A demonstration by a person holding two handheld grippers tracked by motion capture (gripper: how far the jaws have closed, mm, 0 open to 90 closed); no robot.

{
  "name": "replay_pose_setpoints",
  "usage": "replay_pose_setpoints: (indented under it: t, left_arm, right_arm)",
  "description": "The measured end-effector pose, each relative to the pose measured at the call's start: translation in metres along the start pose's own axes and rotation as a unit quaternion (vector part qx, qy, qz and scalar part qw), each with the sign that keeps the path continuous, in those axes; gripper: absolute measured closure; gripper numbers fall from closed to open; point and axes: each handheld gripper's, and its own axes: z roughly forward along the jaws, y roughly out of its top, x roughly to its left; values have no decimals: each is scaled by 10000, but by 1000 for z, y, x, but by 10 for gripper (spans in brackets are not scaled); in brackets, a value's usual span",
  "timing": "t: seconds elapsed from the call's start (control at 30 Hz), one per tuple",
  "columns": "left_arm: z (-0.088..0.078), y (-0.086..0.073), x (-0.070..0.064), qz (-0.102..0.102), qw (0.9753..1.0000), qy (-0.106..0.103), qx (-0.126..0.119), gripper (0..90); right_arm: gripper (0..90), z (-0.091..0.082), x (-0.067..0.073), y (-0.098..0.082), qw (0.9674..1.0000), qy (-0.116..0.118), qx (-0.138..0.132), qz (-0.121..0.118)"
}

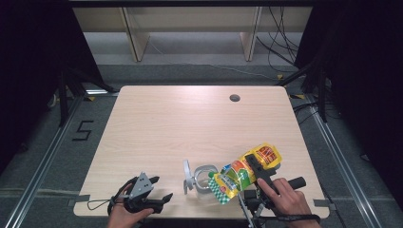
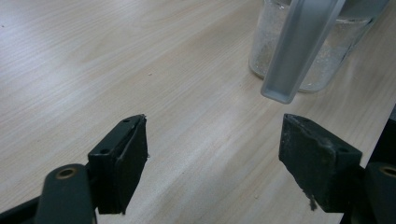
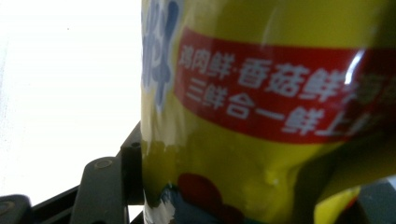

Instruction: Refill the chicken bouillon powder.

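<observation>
A yellow seasoning pouch (image 1: pixel 237 178) with a red band and a green checked end hangs tilted above the table. Its lower end is over a clear glass jar (image 1: pixel 204 176) whose hinged lid (image 1: pixel 187 172) stands open. My right gripper (image 1: pixel 254 164) is shut on the pouch's upper part. In the right gripper view the pouch (image 3: pixel 261 93) sits against the left pad (image 3: pixel 133 154). My left gripper (image 1: pixel 160 188) rests open near the table's front left, left of the jar, with nothing between its jaws. In the left gripper view the gripper (image 2: pixel 215 128) faces the jar (image 2: pixel 336 60) and a grey lid piece (image 2: pixel 299 51).
The wooden table (image 1: pixel 190 123) has a round cable hole (image 1: pixel 234 98) at the back right. Beyond its far edge stand pale shelf legs (image 1: pixel 135 40) and loose cables (image 1: pixel 280 42). Metal rails run along the floor on both sides.
</observation>
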Motion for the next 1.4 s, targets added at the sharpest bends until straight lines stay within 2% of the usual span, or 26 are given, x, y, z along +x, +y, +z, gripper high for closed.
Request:
replay_pose_setpoints:
  t: [0.07, 0.1, 0.2, 0.23, 0.3, 0.37, 0.4, 0.5, 0.6, 0.7, 0.73, 0.8, 0.83, 0.87, 0.9, 0.93, 0.97, 1.03, 1.07, 1.17, 1.2, 1.23, 1.27, 1.3, 1.37, 1.4]
  left_arm:
    - [-2, 0, 1, 38, 10000, -8, 39, 236]
    - [-2, 1, 1, 39, 10000, -44, 54, 236]
    - [-3, 1, 2, 105, 9998, -72, 138, 237]
    - [-3, 1, 2, 138, 9998, -36, 137, 237]
    - [-3, 2, 2, 198, 9998, -60, 57, 237]
    - [-4, 2, 4, 289, 9994, -15, 172, 237]
    - [-2, 1, 1, 131, 9999, -70, 24, 237]
    - [-2, 1, 2, 193, 9998, -21, 59, 237]
    - [-3, 2, 2, 250, 9996, -14, 96, 237]
    - [-2, 2, 2, 198, 9998, -23, 69, 237]
    - [-2, 1, 1, 180, 9998, -40, 51, 237]
    - [-2, 2, 1, 187, 9998, -49, 43, 237]
    - [-2, 2, 1, 187, 9998, -47, 46, 237]
    - [-1, 1, 0, 129, 9999, -30, 43, 237]
    - [-1, 1, -1, 53, 10000, -28, 50, 237]
    - [-1, 1, 0, 96, 9999, -27, 53, 237]
    - [-2, 2, 1, 188, 9998, -47, 54, 237]
    - [-2, 1, 2, 198, 9998, -24, 69, 238]
    - [-2, 1, 1, 195, 9998, 0, 55, 237]
    - [-2, 2, 2, 201, 9998, -31, 61, 237]
    - [-1, 1, 0, 57, 10000, -5, 59, 237]
    - [-1, 1, 0, 68, 10000, -6, 63, 237]
    - [-1, 1, -1, 51, 10000, -29, 45, 237]
    - [-2, 1, 0, 132, 9999, -55, 60, 237]
    - [-2, 2, 2, 198, 9998, -23, 61, 237]
    - [-1, 1, 0, 53, 10000, -33, 70, 237]
  right_arm:
    - [392, 0, -2, 1, 9999, -43, -3, -146]
    - [393, -1, -1, 1, 9999, -54, 29, -102]
    - [394, -1, -6, 3, 9991, -150, -56, -401]
    - [394, -3, -2, 3, 9999, -82, 58, -89]
    - [394, -2, -4, 3, 9995, -197, -82, -219]
    - [394, -3, -3, 4, 9996, -194, -65, -208]
    - [394, -3, -2, 5, 9995, -233, -53, -190]
    - [395, -2, -6, 6, 9983, -311, -139, -482]
    - [395, -3, -4, 6, 9991, -237, -15, -345]
    - [395, -3, -7, 8, 9980, -295, -76, -562]
    - [395, -2, -4, 8, 9985, -294, -15, -452]
    - [395, -2, -6, 10, 9969, -354, -56, -707]
    - [395, -4, -5, 10, 9967, -369, 75, -724]
    - [395, -2, -2, 11, 9978, -392, -30, -535]
    - [395, -2, -5, 13, 9956, -432, -78, -824]
    - [395, -4, -7, 13, 9941, -410, 71, -997]
    - [396, -3, -9, 14, 9925, -413, 20, -1151]
    - [397, -1, -3, 15, 9962, -415, -69, -762]
    - [397, -1, -7, 15, 9932, -408, 5, -1091]
    - [401, 1, -7, 17, 9937, -380, -86, -1050]
    - [401, 1, -7, 17, 9936, -378, -89, -1064]
    - [401, 0, -9, 16, 9918, -356, 22, -1231]
    - [401, -1, -9, 16, 9925, -325, 91, -1178]
    - [401, 0, -11, 17, 9910, -345, 30, -1291]
    - [402, 0, -10, 16, 9916, -340, 38, -1245]
    - [402, 0, -9, 16, 9922, -339, 48, -1199]
